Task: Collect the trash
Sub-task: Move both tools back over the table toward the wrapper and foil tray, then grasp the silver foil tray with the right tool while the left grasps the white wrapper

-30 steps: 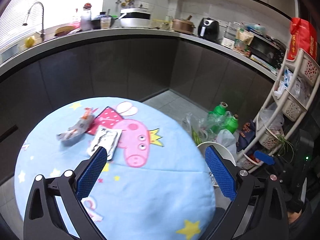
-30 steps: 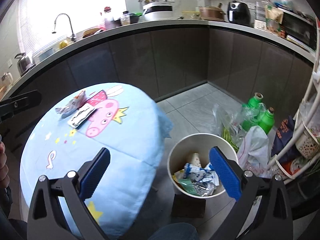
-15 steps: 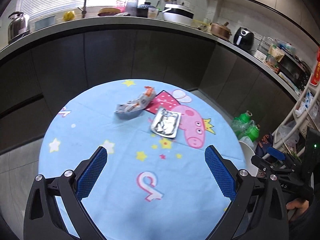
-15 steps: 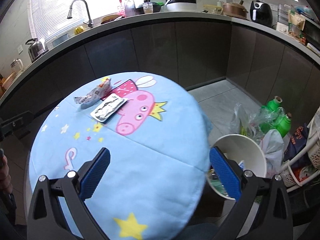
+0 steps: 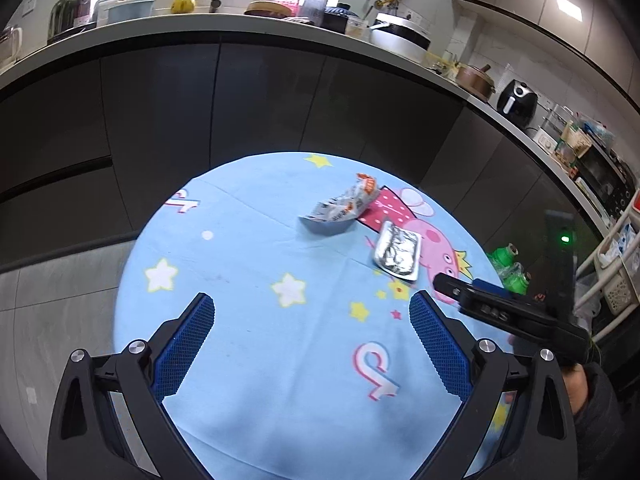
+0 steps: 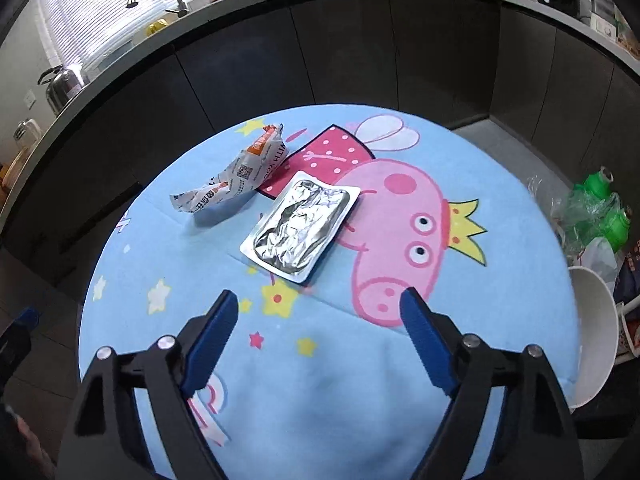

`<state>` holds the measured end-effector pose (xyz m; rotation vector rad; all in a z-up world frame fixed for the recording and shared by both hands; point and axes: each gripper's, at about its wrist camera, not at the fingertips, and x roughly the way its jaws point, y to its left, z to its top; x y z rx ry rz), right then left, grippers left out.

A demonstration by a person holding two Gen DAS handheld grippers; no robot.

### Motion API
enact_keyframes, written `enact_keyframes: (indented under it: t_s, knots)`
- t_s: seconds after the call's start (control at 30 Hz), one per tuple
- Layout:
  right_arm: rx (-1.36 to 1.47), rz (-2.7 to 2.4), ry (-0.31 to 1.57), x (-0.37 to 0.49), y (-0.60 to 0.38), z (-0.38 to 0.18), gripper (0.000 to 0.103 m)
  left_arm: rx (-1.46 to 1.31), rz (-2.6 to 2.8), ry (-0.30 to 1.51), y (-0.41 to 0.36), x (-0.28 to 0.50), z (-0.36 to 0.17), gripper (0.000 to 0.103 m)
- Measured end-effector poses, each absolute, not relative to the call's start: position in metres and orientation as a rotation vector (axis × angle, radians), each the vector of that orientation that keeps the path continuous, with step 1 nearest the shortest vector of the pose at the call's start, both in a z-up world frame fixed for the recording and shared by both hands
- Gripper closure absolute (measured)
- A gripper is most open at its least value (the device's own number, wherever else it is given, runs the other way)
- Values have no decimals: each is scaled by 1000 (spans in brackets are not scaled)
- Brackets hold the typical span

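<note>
Hidden/cut off: white waste bin (image 6: 596, 332) shows only part of its rim past the table's right edge in the right wrist view; its contents are out of sight. Green bottles (image 6: 604, 204) sit behind crinkled clear plastic, outlines broken.
Hard to read: print on the crumpled wrapper (image 6: 236, 178) is legible only in fragments; counter items at the frame rim are warped by the lens.
Table: round, covered by a light-blue tablecloth (image 6: 328, 364), soft fabric with a faint fold crease, printed with stars and a pink cartoon pig.
Trash 1: crumpled wrapper, white paper-like film with orange patches, twisted, on the cloth's far left area.
Trash 2: foil packet (image 6: 300, 226), flat rectangle, silver, wrinkled centre with smooth sealed border, just beside the wrapper, lying partly on the pig print.
Right gripper (image 6: 318, 320): black frame, blue ribbed pads; jaws have just been closing but stand spread, nothing between them; packet lies beyond the tips.
Left gripper (image 5: 312, 320): jaws spread wide, holding nothing, above bare cloth.
Person: a dark sleeve (image 5: 596, 404) at the left wrist view's right edge.
</note>
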<state>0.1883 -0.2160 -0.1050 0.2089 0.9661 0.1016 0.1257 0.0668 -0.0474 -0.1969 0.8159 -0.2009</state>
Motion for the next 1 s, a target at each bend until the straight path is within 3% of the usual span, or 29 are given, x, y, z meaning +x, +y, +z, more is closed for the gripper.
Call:
enact_keyframes:
  t_s: [0.23,0.47,0.53,0.57,0.6,1.0]
  knots:
    - [241,-37,1010,229,-193,-132,19,-235,-165,823,101,144,-55,9]
    - [220,-123,994,257,-180,-143,11,-243,-183,823,111,167,-58,9]
    - [178,-130,993,260,-181,-143,17,-231,-201,821,108,175,-58,9]
    - [145,-128,993,259,-180,-143,33,-224,-215,822,105,180,-59,9]
    - [112,-119,992,257,-180,-143,36,-220,-233,825,101,186,-60,9]
    - [17,65,1002,212,-211,-139,37,-59,-493,899,16,277,-76,10]
